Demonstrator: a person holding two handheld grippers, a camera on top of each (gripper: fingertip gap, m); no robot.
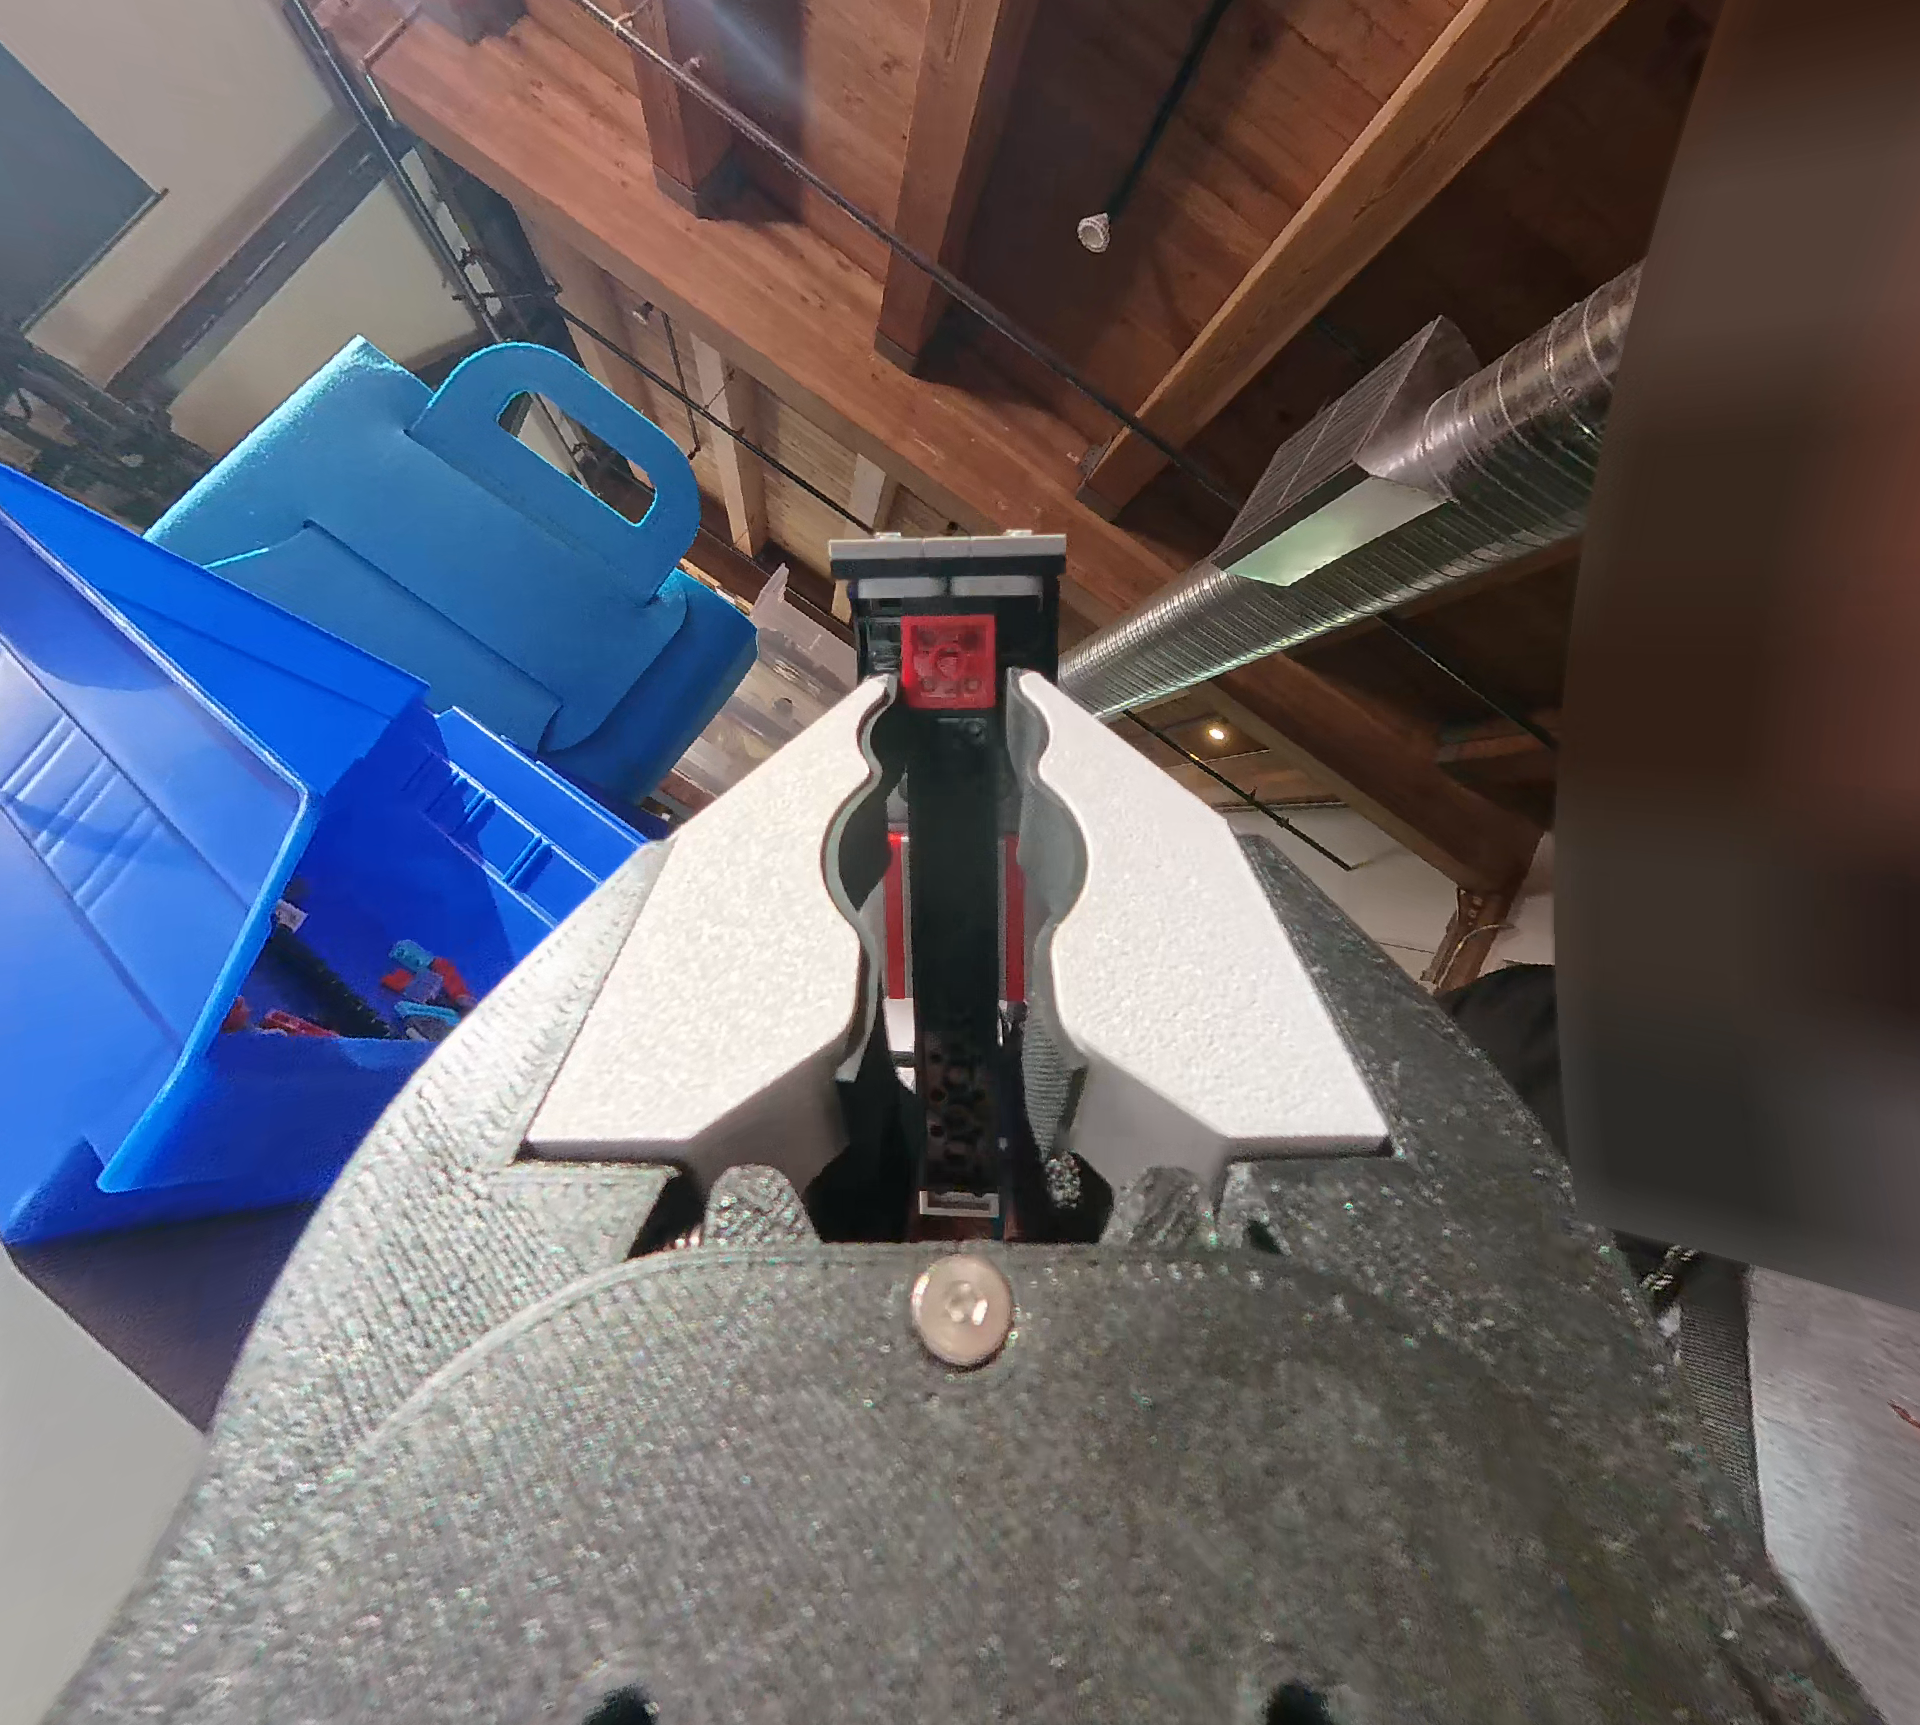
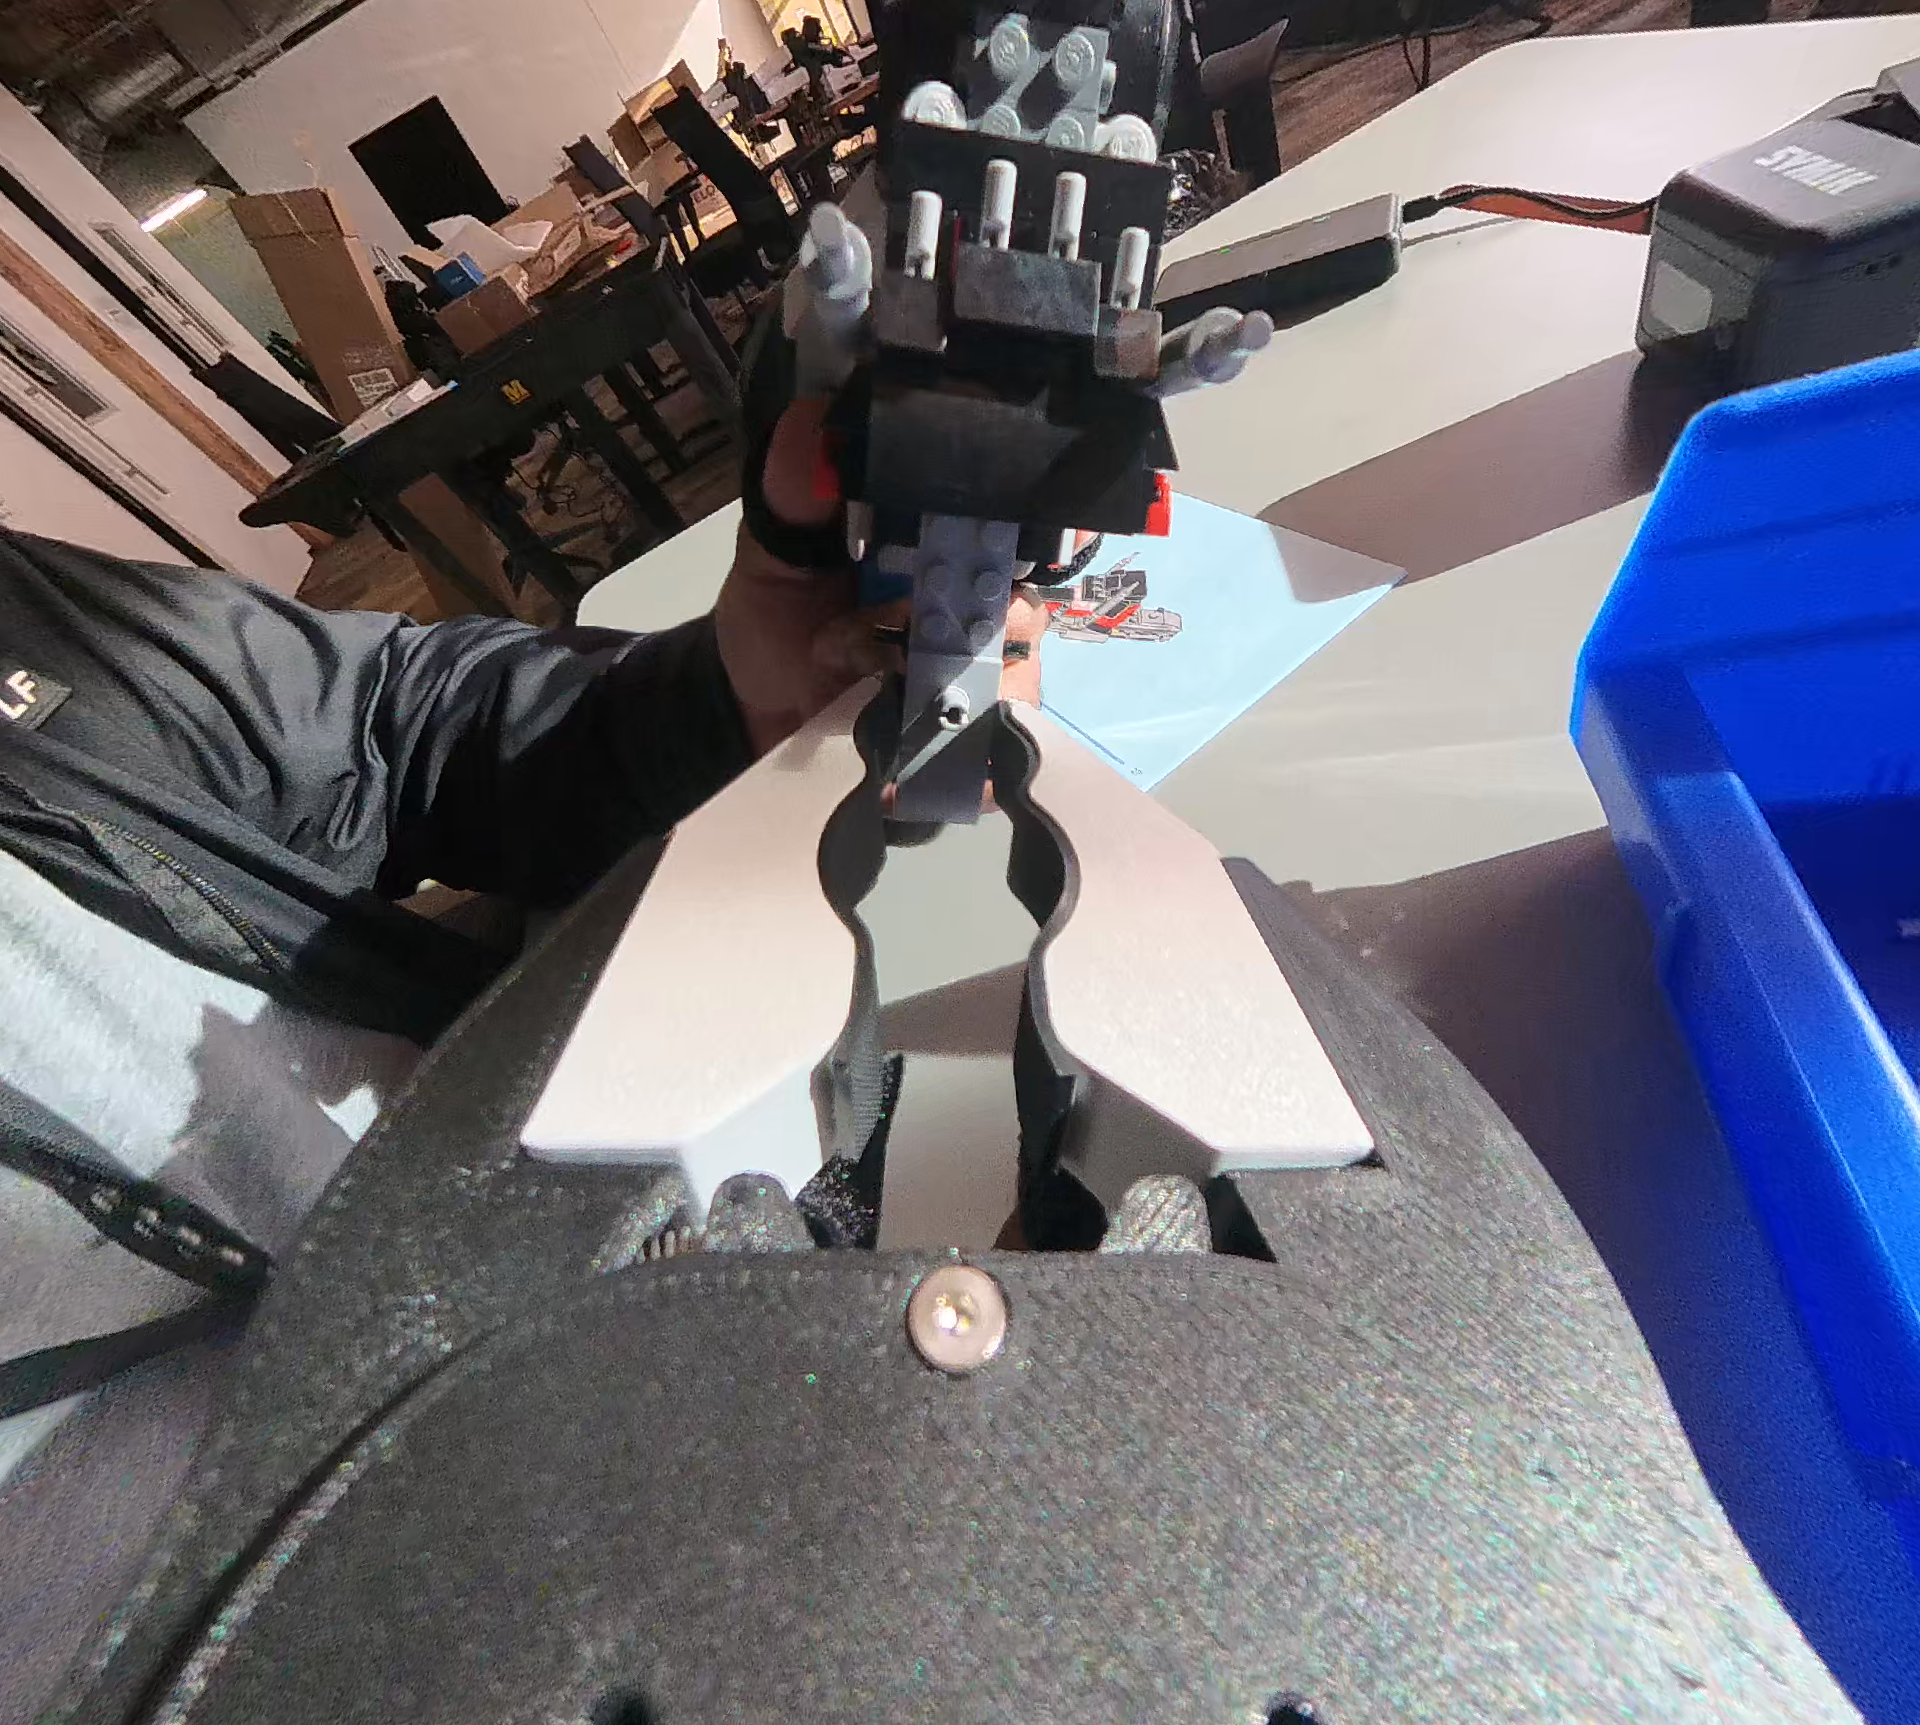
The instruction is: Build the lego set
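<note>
The lego model point(image 1: 948, 636) is a long black build with a red brick and grey plates at its far end. My left gripper point(image 1: 948, 699) is shut on it and points it up toward the ceiling. In the right wrist view the same model point(image 2: 1023, 241) shows black and grey with studs and grey pegs, held above the table. My right gripper point(image 2: 940, 725) is shut on a grey piece point(image 2: 951, 636) that sticks out of the model's near end. A person's hand point(image 2: 790, 595) is behind the model. The left gripper itself is hidden there.
A blue bin point(image 1: 208, 844) with several loose pieces point(image 1: 416, 979) sits to the left, with a light blue foam case point(image 1: 468, 532) behind it. In the right wrist view the blue bin point(image 2: 1766, 844) is to the right. A light blue instruction sheet point(image 2: 1226, 636) and a black device point(image 2: 1787, 241) lie on the white table point(image 2: 1455, 740).
</note>
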